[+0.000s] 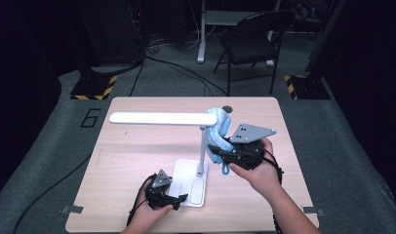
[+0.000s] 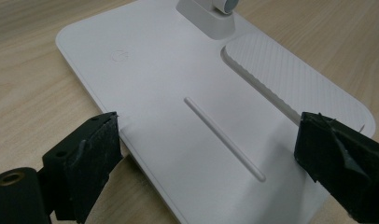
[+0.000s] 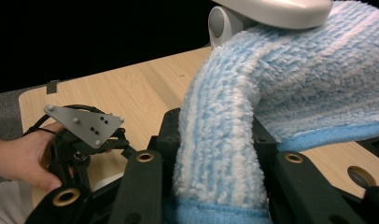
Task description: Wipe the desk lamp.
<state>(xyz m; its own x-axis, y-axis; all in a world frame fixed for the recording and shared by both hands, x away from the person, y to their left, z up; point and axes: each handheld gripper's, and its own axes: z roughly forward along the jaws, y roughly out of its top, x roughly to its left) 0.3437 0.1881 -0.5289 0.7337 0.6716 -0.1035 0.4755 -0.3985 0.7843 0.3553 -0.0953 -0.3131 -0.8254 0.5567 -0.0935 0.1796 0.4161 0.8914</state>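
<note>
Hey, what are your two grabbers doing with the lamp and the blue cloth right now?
Right gripper pinching blue cloth against lamp head. Left gripper open, straddling lamp base. Nothing blocking.

Lamp pole (image 1: 202, 146) blocks the middle (table's (image 1: 137, 161) left half open).

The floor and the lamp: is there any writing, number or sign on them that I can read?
"6": a large pale number on the grey floor, left of the table.
A faint round embossed mark on the white lamp base: too faint to read.
Yellow-and-black hazard stripes edge the black stand feet; they carry no words.
</note>
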